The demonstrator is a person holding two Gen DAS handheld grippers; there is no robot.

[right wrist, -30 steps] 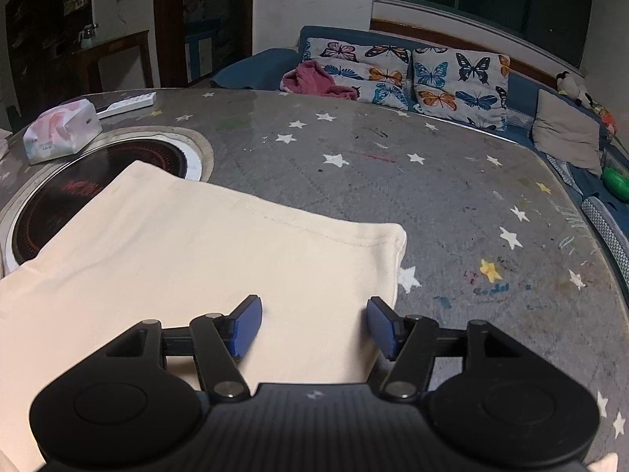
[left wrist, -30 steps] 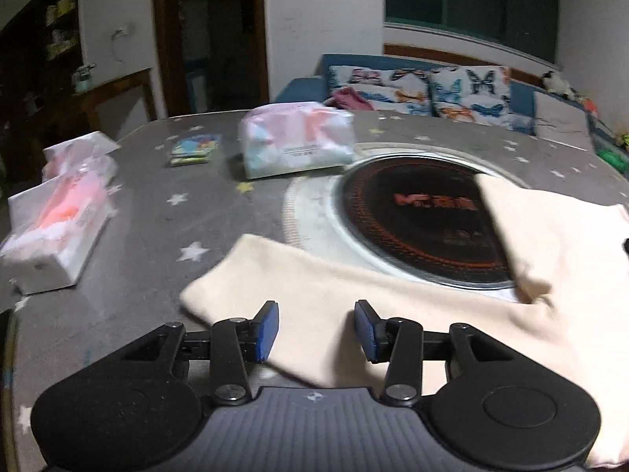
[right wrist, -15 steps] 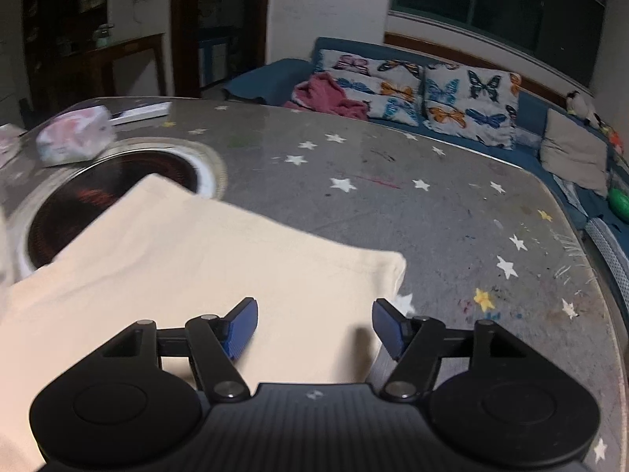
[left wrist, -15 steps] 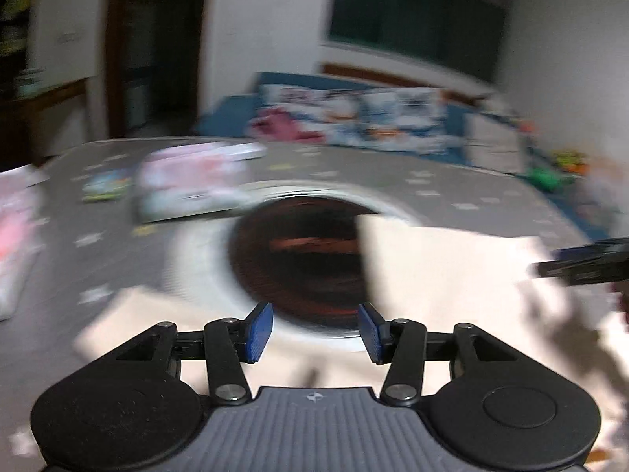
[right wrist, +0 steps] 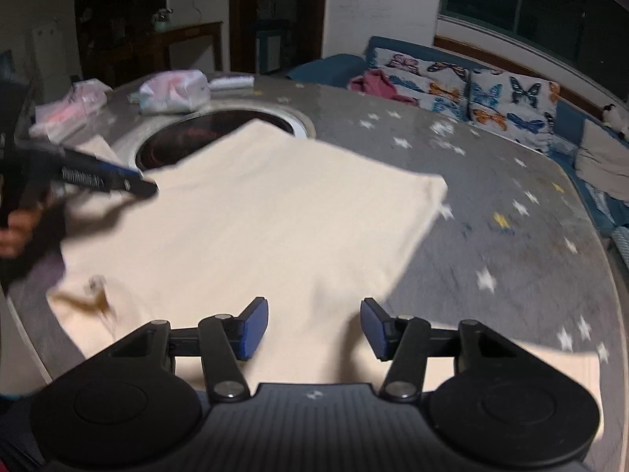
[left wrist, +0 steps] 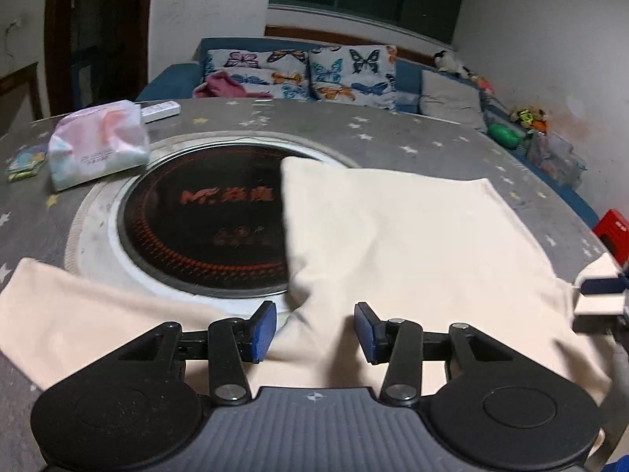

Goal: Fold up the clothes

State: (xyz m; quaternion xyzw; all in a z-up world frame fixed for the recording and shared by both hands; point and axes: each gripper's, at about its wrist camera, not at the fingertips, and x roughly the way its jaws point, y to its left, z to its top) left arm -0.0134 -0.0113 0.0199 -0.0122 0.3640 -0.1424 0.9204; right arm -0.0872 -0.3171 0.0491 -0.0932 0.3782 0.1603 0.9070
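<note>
A cream garment lies flat on the round grey star-patterned table, partly over the black hob. One sleeve stretches to the left in the left wrist view. My left gripper hovers open just above the cloth near the sleeve's root, nothing between its fingers. My right gripper also stands open above the garment at its near edge. In the right wrist view the left gripper shows at the left, held by a hand. A small brown print marks the cloth.
A round black induction hob is set in the table's middle. Tissue packs and a white remote lie beyond it, with another pack at the far left. A blue sofa with butterfly cushions stands behind. A red box sits at the right.
The left gripper has swung right, from the sleeve toward the garment's body. The right gripper has pulled back and turned left along the near edge. Both have stayed open.
</note>
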